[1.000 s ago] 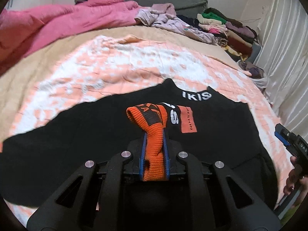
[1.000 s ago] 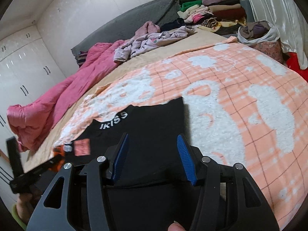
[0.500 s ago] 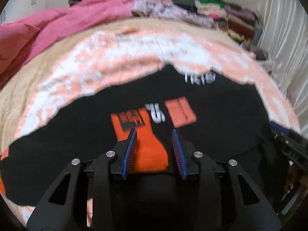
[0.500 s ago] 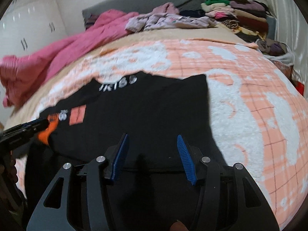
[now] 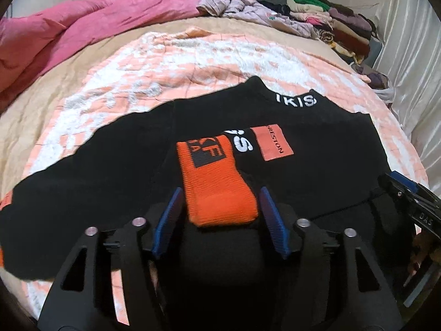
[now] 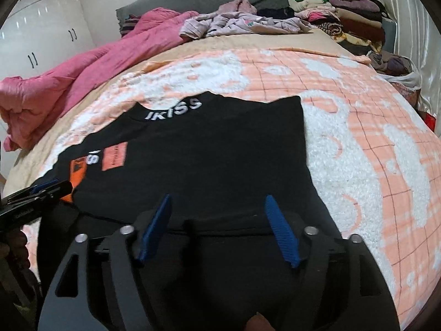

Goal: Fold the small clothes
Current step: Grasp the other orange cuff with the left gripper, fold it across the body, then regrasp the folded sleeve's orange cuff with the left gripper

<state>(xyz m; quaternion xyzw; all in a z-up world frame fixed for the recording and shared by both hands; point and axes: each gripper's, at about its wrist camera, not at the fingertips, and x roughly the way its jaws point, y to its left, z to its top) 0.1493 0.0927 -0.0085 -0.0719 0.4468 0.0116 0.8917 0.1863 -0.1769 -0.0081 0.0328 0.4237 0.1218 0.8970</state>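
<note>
A black sweatshirt (image 5: 110,165) with white lettering at the collar lies spread on the peach and white blanket (image 5: 193,55). Its orange cuff (image 5: 217,182) lies flat on the chest, the sleeve folded inward. My left gripper (image 5: 220,195) straddles that cuff with its jaws opening; the blue pads (image 5: 168,218) stand clear of the fabric. My right gripper (image 6: 217,198) hovers over the sweatshirt (image 6: 220,151) near its lower right part, jaws opening, nothing pinched. In the right wrist view the left gripper (image 6: 41,190) and cuff (image 6: 77,173) show at far left. The right gripper (image 5: 408,193) shows at the left view's right edge.
A pink duvet (image 6: 82,69) is bunched along the bed's left side. Loose lilac clothes (image 6: 242,22) and a stack of folded clothes (image 6: 344,13) sit at the head. A bag of clothes (image 6: 394,63) and a white curtain (image 5: 413,55) are on the right, wardrobe doors (image 6: 41,41) on the left.
The left gripper let go of the orange cuff, which now lies flat on the black sweatshirt between spread fingers. The right gripper swung over the sweatshirt's right part and its jaws widened.
</note>
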